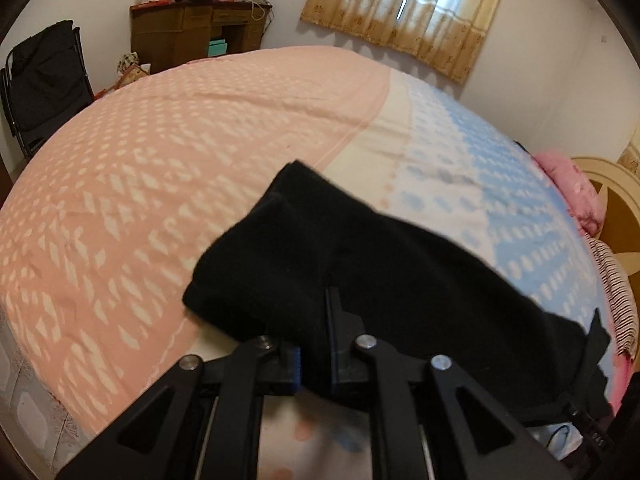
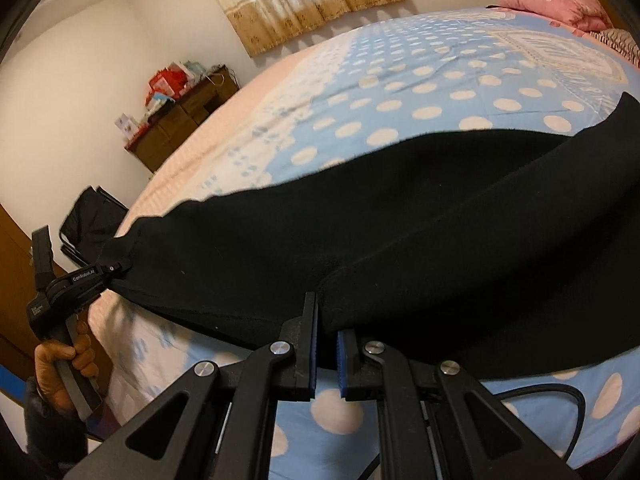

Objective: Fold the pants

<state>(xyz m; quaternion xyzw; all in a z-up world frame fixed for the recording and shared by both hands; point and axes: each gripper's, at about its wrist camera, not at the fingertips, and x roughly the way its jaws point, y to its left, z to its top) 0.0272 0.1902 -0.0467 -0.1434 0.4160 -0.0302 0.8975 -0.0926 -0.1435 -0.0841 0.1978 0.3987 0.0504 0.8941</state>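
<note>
The black pants (image 1: pixel 360 260) lie stretched across a bed (image 1: pixel 120 200) covered in pink and blue. In the left wrist view, my left gripper (image 1: pixel 314 344) is shut on a fold of the dark fabric near one end. The right wrist view shows the pants (image 2: pixel 400 220) spread wide, with my right gripper (image 2: pixel 326 332) shut on their near edge. At the left of that view, the left gripper (image 2: pixel 116 268) pinches the far end of the pants, and a person's hand (image 2: pixel 68 364) grips its handle.
A brown wooden desk (image 1: pixel 200 28) piled with boxes stands against the far wall. A black chair (image 1: pixel 44 80) is beside the bed. A pink pillow (image 2: pixel 556 0) lies at the head. A black cable (image 2: pixel 560 396) runs over the blue dotted cover.
</note>
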